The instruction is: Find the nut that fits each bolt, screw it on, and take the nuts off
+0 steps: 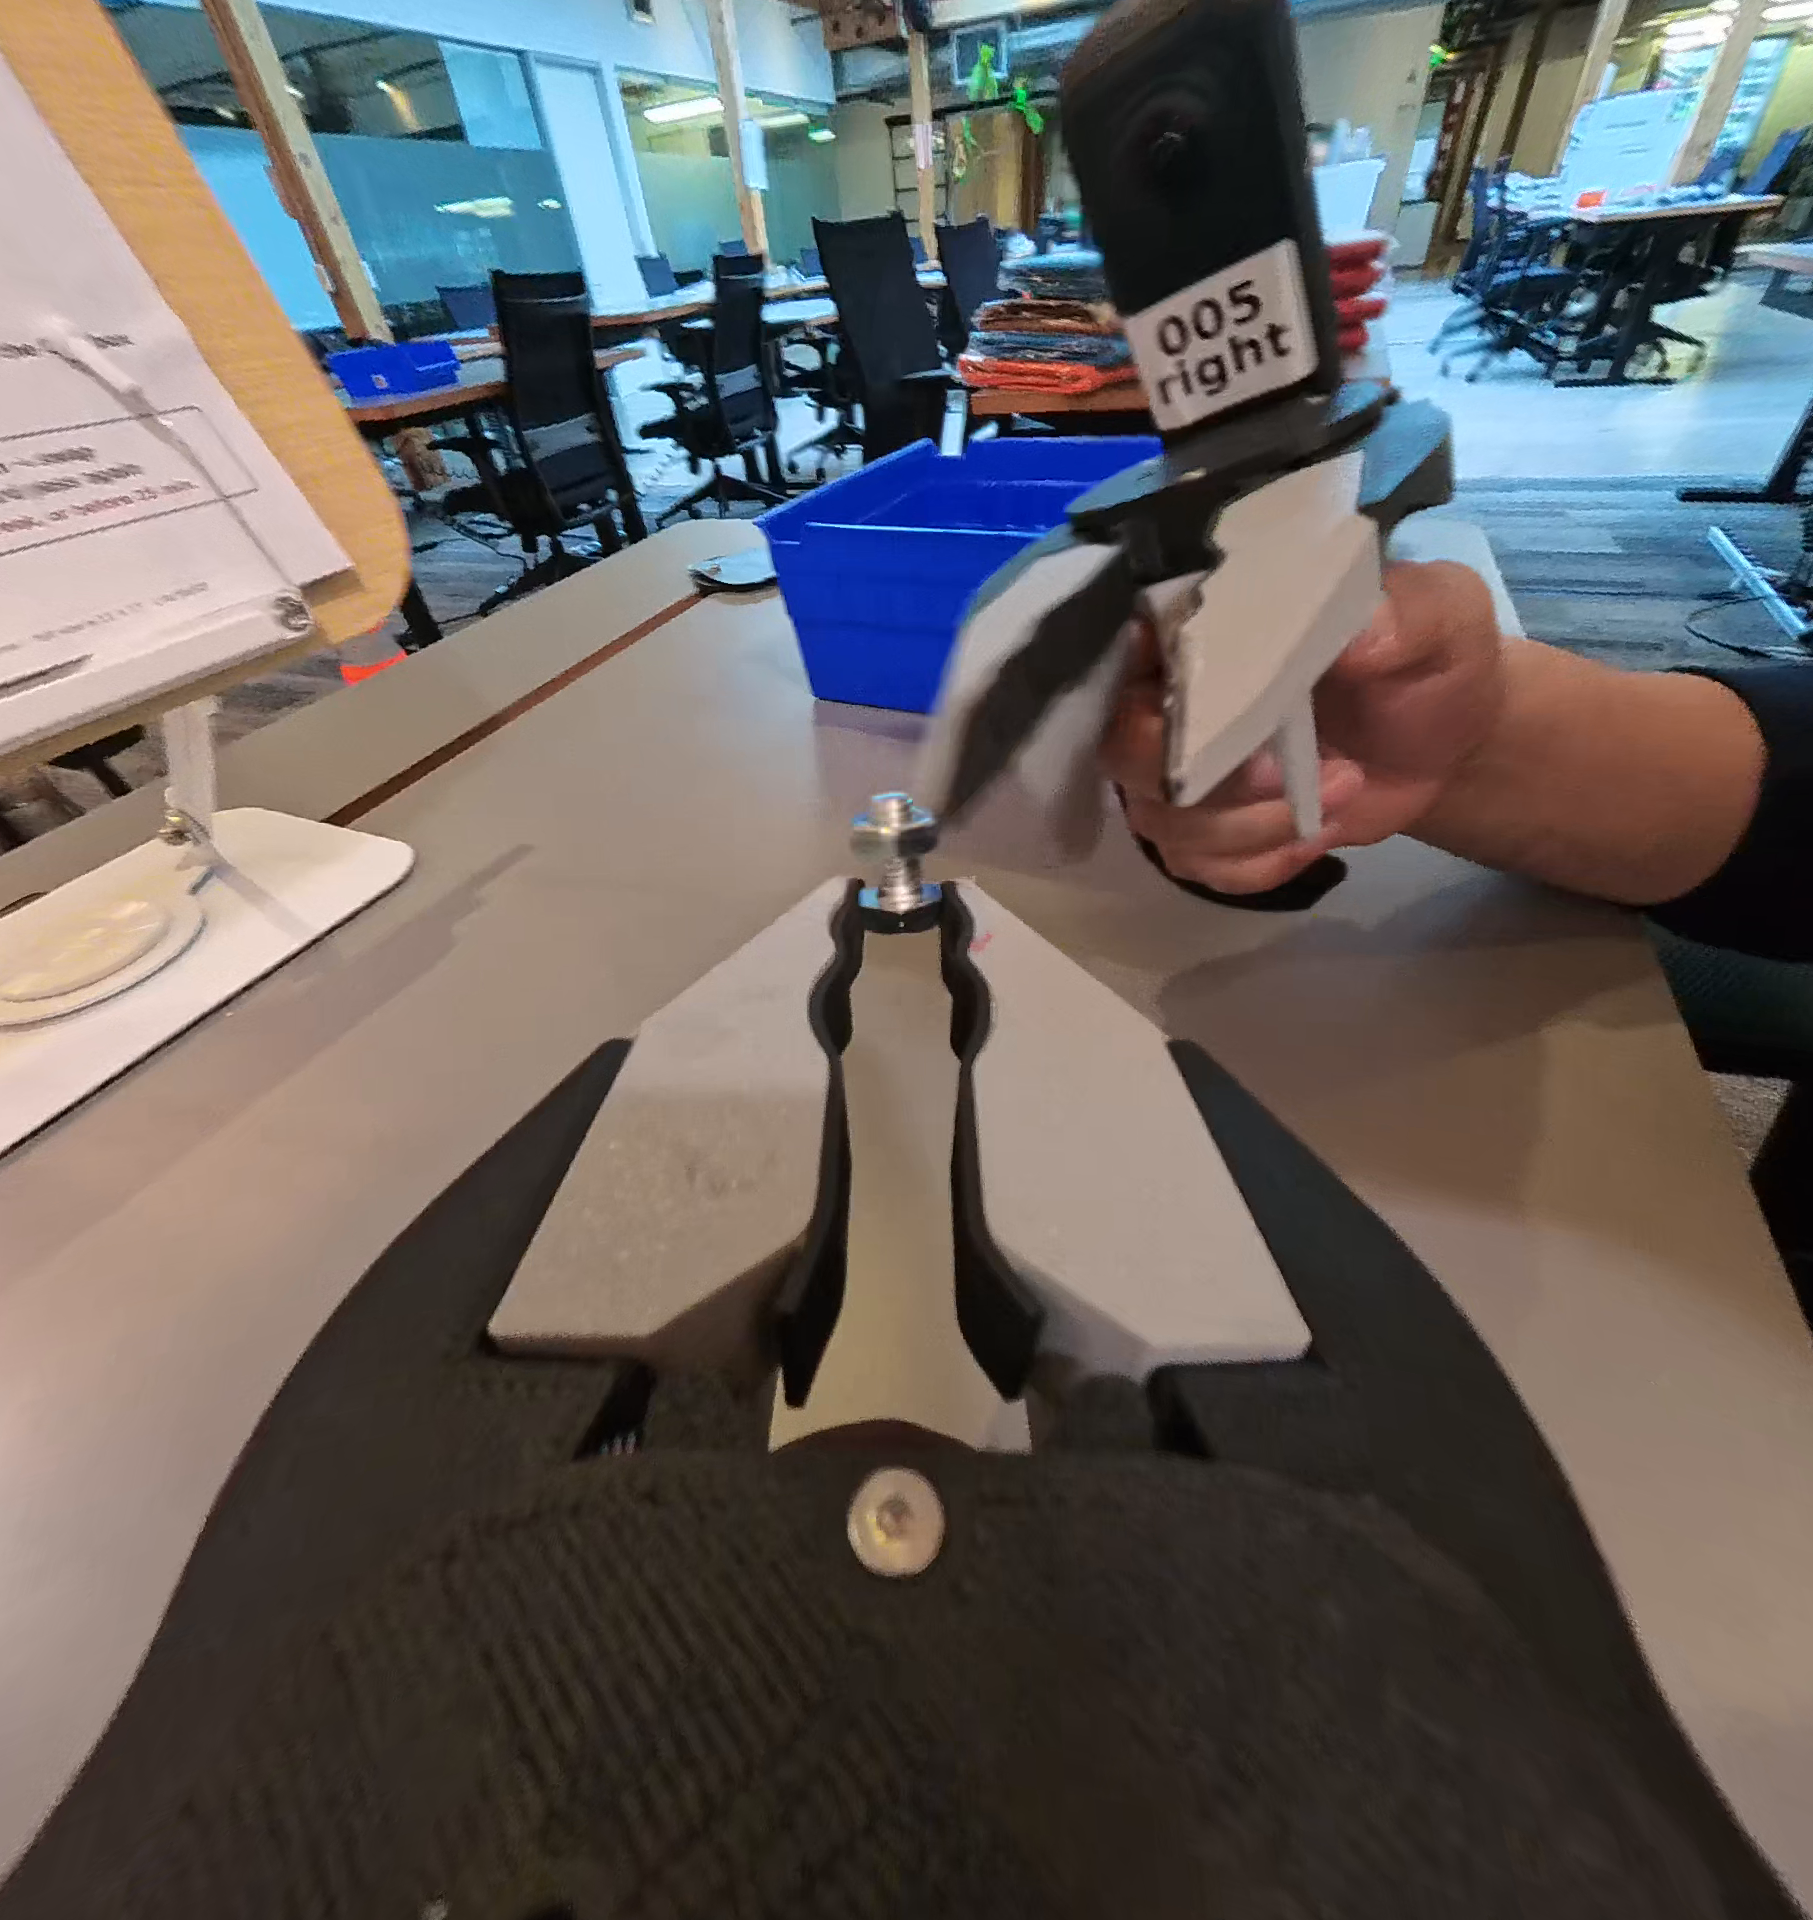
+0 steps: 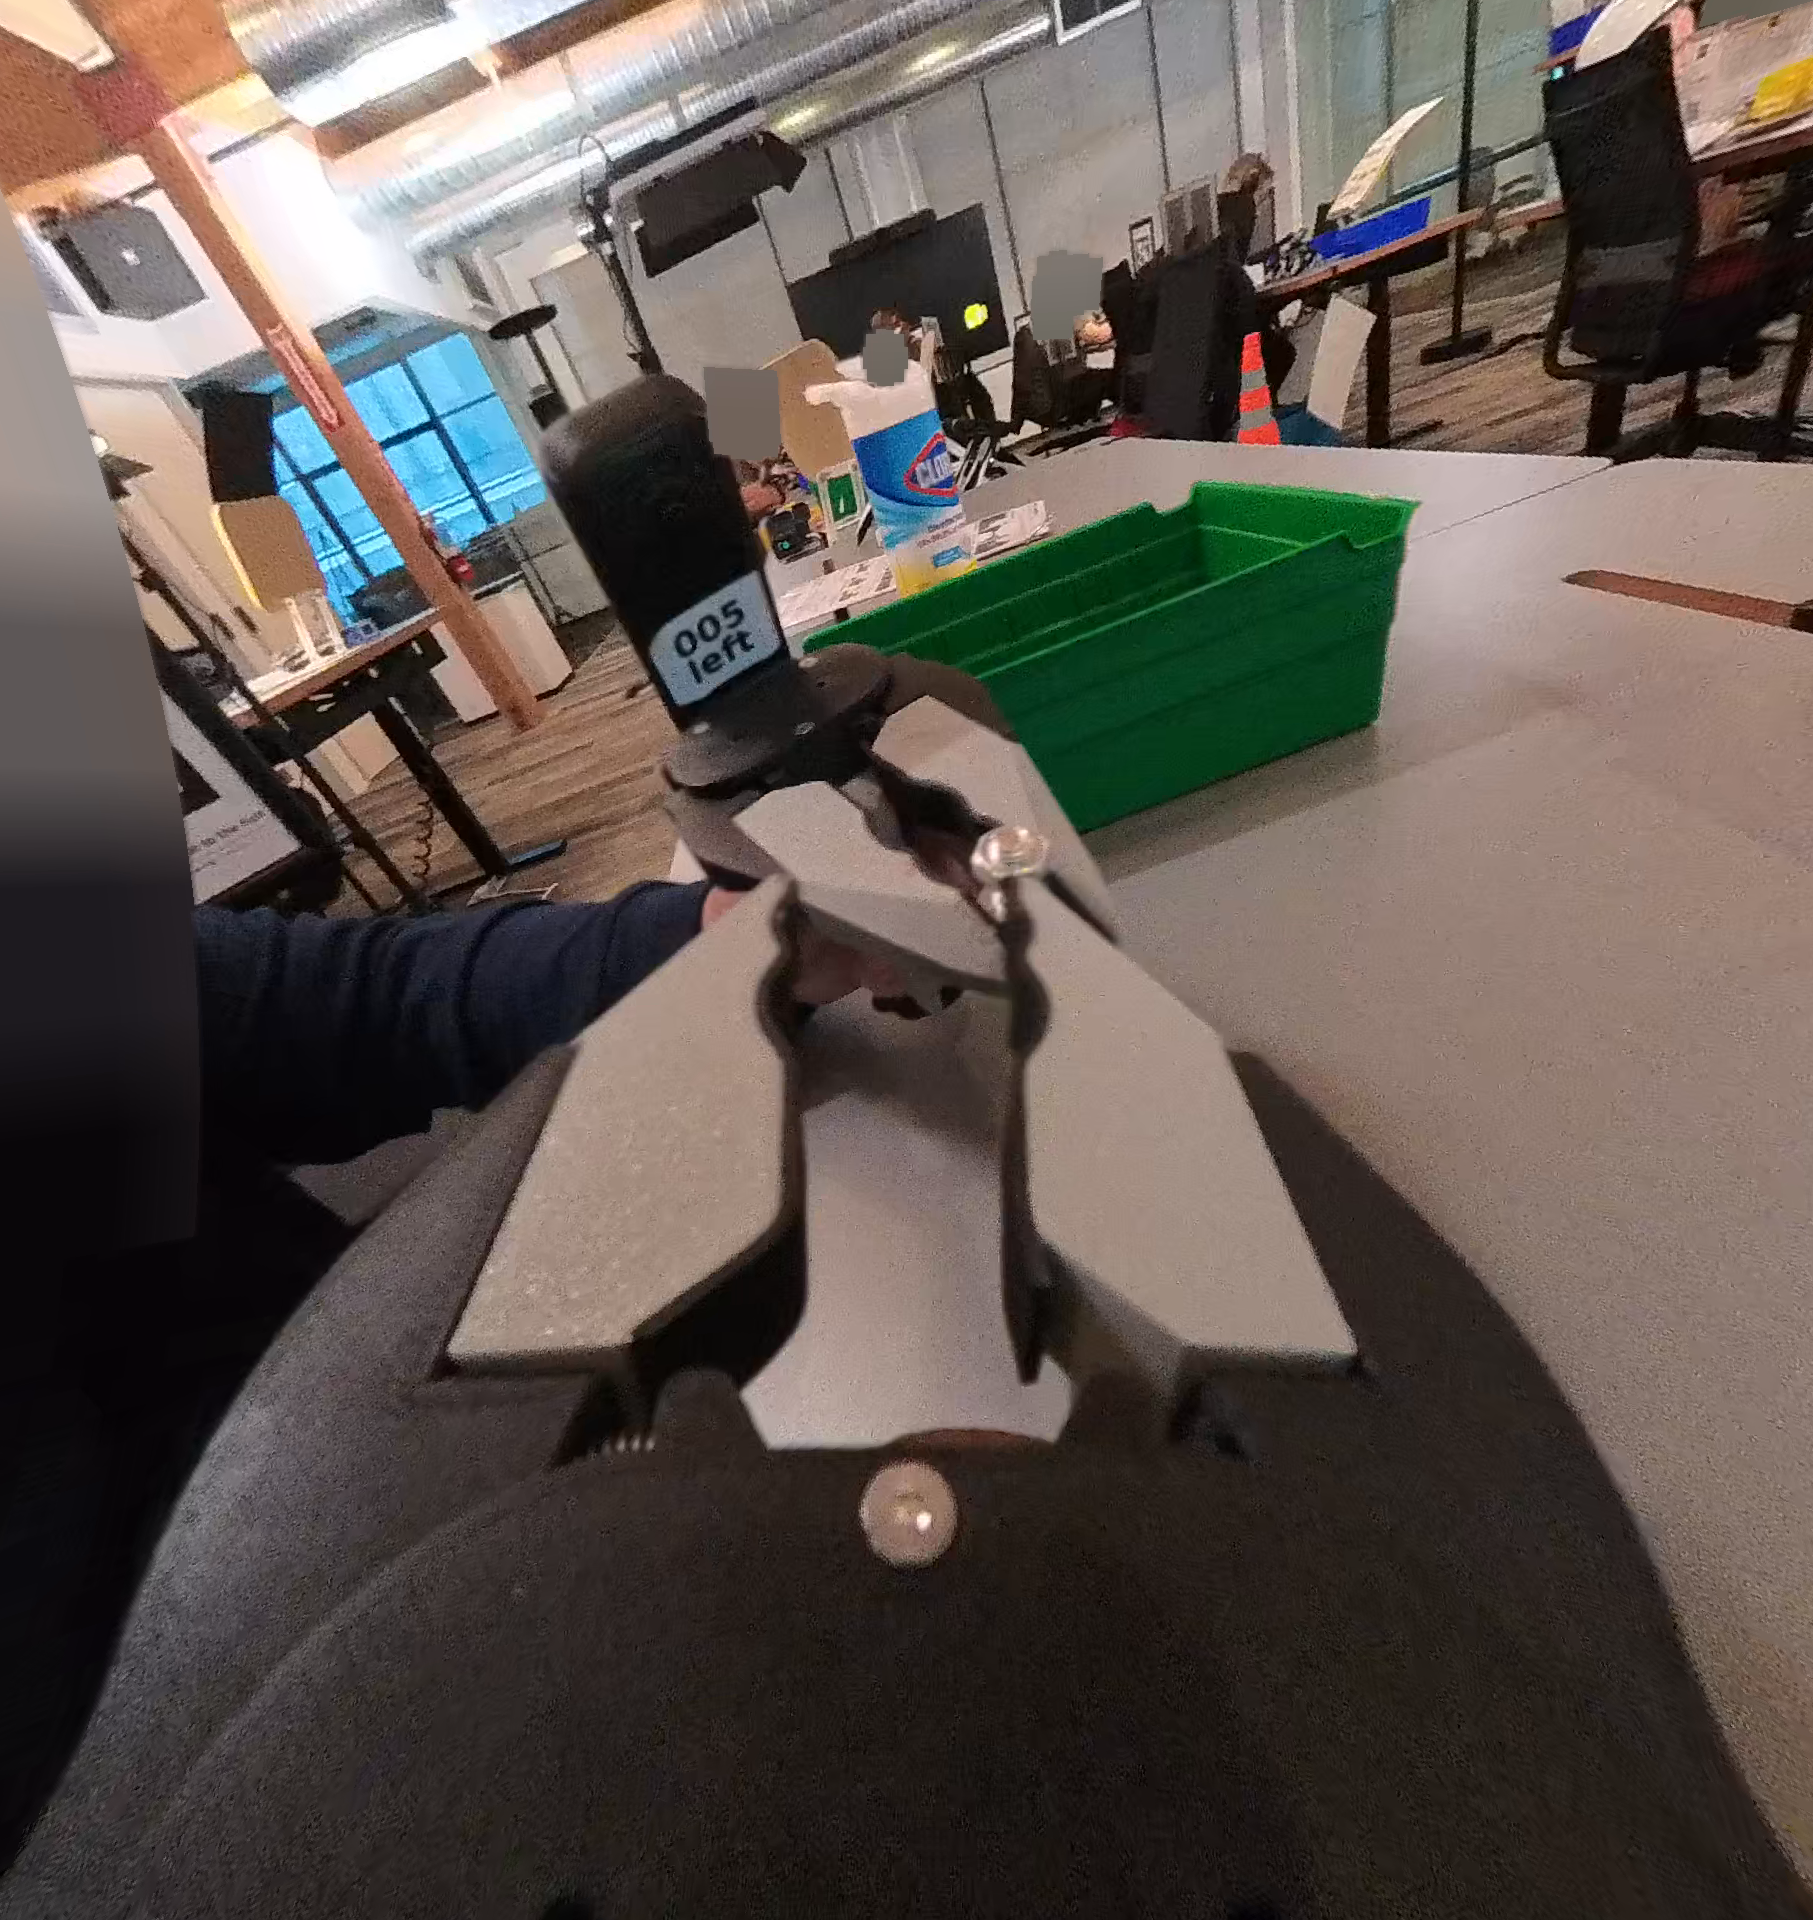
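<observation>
Left tool (image 1: 900, 906) clamps bolt (image 1: 894, 868) upright — right tool (image 2: 897, 914) open, touching nut (image 1: 889, 833).

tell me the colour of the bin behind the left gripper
Green, clearest in the right wrist view.

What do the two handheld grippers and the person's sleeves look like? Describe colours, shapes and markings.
Both the left gripper and right gripper have black textured bodies, flat grey angular finger plates, wavy black inner pads, a silver screw, and a black camera post with a white label. The sleeves are dark navy.
</observation>
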### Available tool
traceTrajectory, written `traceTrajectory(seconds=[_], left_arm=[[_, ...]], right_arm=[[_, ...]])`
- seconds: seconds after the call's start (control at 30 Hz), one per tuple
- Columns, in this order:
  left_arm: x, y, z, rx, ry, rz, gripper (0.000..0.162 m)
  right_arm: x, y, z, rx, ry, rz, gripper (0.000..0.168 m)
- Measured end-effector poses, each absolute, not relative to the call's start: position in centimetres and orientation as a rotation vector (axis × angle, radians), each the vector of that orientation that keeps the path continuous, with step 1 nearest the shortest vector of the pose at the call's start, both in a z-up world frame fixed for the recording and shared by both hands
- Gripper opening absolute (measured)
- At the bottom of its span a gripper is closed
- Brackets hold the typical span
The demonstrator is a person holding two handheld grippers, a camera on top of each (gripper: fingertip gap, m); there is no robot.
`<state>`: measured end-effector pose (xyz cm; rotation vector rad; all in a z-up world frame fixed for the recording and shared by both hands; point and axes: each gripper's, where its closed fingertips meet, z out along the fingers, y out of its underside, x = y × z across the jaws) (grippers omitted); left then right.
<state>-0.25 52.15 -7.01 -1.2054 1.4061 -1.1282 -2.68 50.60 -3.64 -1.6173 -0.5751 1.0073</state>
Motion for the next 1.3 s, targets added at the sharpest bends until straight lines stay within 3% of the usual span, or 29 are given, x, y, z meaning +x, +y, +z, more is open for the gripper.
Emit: traceTrajectory(seconds=[0.03, 0.07, 0.17, 0.23, 0.27, 0.37, 0.47, 0.53, 0.57, 0.7, 0.77, 0.83, 1.07, 1.17, 1.3], left_arm=[[-0.3, 52.4, -6.9, -1.210, 1.393, -1.127, 0.012], [-0.4, 52.5, -6.9, -1.214, 1.392, -1.140, 0.013], [-0.4, 52.1, -6.8, -1.197, 1.403, -1.165, 0.013], [-0.2, 51.7, -7.2, -1.200, 1.430, -1.144, 0.012], [0.0, 51.5, -7.4, -1.198, 1.441, -1.126, 0.012], [0.5, 51.5, -8.1, -1.216, 1.456, -1.058, 0.012], [1.0, 52.2, -8.8, -1.245, 1.443, -0.974, 0.013], [1.3, 52.3, -10.0, -1.312, 1.471, -0.984, 0.043], [1.4, 52.1, -10.5, -1.343, 1.490, -1.009, 0.047], [1.6, 52.1, -12.0, -1.402, 1.540, -0.991, 0.045], [1.7, 51.9, -12.3, -1.400, 1.558, -0.984, 0.042], [1.8, 51.8, -12.6, -1.403, 1.575, -0.962, 0.041], [1.7, 51.7, -13.0, -1.370, 1.598, -0.908, 0.036], [1.4, 52.0, -13.1, -1.380, 1.590, -0.907, 0.036], [1.3, 52.6, -13.0, -1.412, 1.564, -0.930, 0.036]], right_arm=[[-2.9, 49.7, -3.1, -1.581, -0.632, 1.058, 0.003], [-2.9, 49.4, -2.5, -1.555, -0.627, 1.105, 0.005], [-1.2, 51.4, -2.8, -1.588, -0.481, 1.054, 0.035], [-0.8, 52.7, -4.1, -1.671, -0.429, 0.981, 0.042], [-1.1, 52.8, -4.4, -1.682, -0.438, 0.981, 0.041], [-1.7, 53.0, -5.2, -1.720, -0.478, 0.863, 0.011], [-1.0, 53.6, -5.6, -1.778, -0.450, 0.662, 0.011], [1.3, 53.6, -4.9, -1.775, -0.397, 0.468, 0.011], [3.0, 53.1, -3.6, -1.750, -0.363, 0.362, 0.011], [14.6, 48.6, 3.1, -1.698, -0.168, -0.104, 0.011], [21.6, 46.5, 3.5, -1.832, -0.047, -0.263, 0.011], [28.5, 45.2, 0.9, -2.045, 0.066, -0.397, 0.011], [38.3, 43.2, -17.4, -2.819, 0.171, -0.398, 0.013], [39.6, 44.8, -14.5, -2.657, 0.236, -0.468, 0.019], [36.4, 47.0, -4.2, -2.290, 0.162, -0.520, 0.028]])
